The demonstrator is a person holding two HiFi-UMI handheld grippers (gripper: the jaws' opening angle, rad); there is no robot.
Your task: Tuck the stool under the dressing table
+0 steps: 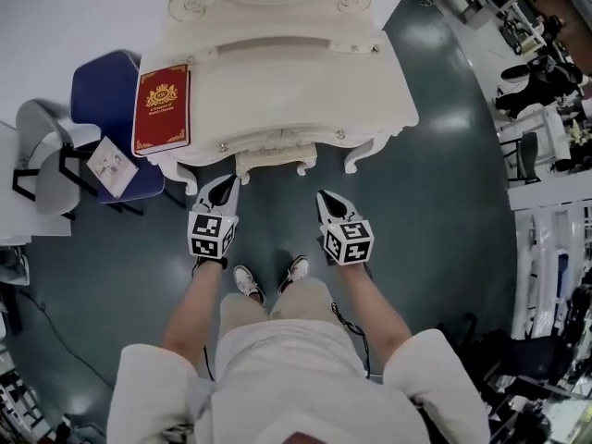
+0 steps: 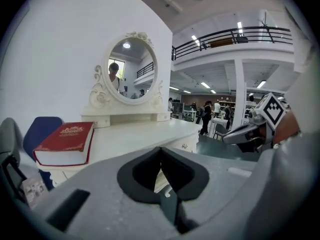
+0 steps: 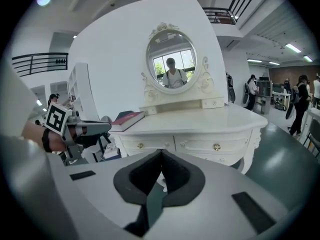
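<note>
The cream dressing table (image 1: pixel 305 72) stands against the white wall, with its oval mirror (image 3: pixel 172 59) above. The matching cream stool (image 1: pixel 276 162) sits beneath the table's front edge; only its near rim and two legs show. My left gripper (image 1: pixel 222 185) hangs in the air in front of the table's left side, jaws shut and empty. My right gripper (image 1: pixel 326 197) is level with it on the right, also shut with nothing in it. Neither touches the stool or the table. From the left gripper view the table top (image 2: pixel 135 136) lies just ahead.
A red book (image 1: pixel 162 107) lies on the table's left end. A blue chair (image 1: pixel 106 91) and a grey chair (image 1: pixel 42 165) stand left of the table. The person's shoes (image 1: pixel 248 283) are on the dark green floor (image 1: pixel 444 211). Desks and equipment crowd the right side.
</note>
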